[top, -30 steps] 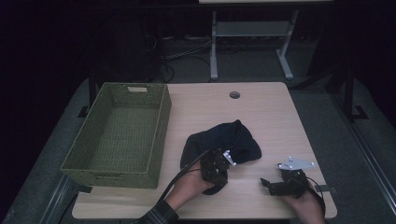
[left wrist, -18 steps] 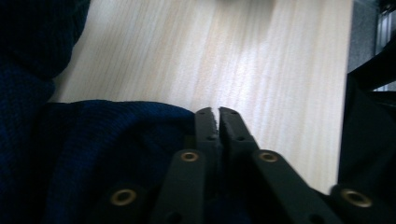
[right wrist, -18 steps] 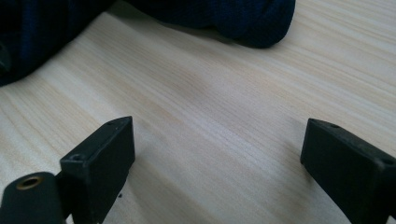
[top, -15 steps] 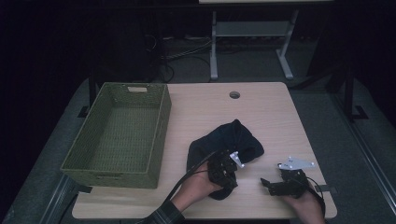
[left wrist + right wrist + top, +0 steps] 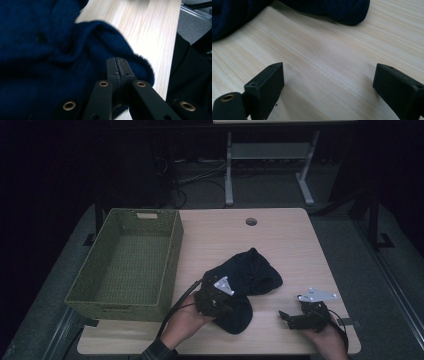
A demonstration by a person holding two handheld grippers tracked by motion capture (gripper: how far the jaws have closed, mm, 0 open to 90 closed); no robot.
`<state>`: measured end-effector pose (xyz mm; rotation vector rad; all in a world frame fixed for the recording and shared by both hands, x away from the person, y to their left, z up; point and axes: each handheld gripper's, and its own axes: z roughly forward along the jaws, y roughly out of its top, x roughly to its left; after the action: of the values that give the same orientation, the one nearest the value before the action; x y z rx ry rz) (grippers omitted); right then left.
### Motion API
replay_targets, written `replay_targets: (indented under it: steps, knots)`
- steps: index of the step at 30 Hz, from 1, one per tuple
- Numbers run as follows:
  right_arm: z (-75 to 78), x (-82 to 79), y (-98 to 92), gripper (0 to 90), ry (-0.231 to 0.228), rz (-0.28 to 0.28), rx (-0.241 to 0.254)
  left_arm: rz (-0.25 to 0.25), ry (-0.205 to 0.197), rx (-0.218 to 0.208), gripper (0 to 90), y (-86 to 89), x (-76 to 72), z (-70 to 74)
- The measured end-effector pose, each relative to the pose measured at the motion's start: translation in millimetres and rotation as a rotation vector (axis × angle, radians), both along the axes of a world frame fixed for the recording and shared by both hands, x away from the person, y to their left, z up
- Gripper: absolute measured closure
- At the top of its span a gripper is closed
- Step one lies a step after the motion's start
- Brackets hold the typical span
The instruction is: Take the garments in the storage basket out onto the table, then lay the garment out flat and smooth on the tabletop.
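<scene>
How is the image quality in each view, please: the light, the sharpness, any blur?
High view: dim, the room behind nearly black, the dark cloth shows little detail. Left gripper view: bright table, cloth folds soft and blurred, the left tongs sharp. Right gripper view: evenly lit, wood grain clear, the right tongs slightly soft.

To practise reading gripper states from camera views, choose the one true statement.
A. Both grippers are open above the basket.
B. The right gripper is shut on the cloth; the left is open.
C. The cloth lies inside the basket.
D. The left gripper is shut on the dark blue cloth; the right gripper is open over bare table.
D: the left gripper has its jaws pressed together on a fold of the dark blue cloth, while the right gripper has its jaws wide apart over the bare table.
</scene>
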<state>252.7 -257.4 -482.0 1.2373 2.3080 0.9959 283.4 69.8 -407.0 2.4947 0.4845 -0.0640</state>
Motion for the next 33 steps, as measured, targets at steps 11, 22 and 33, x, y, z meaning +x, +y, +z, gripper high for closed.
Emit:
replay_targets:
  steps: [11, 22, 33]
  knots:
    - [0.0, 0.0, 0.0, 9.7, 0.000, 0.000, 0.000, 0.073, 0.011, 0.011, 89.8, 25.7, -2.7, -17.6]
    - [0.7, 0.7, 0.2, 10.1, 0.004, 0.001, -0.004, 0.089, 0.023, 0.033, 89.9, 29.9, -0.9, -40.2]
    - [16.2, 8.5, 2.5, 15.4, 0.012, 0.017, -0.003, 0.075, 0.004, -0.018, 90.0, 34.7, -0.8, -46.6]
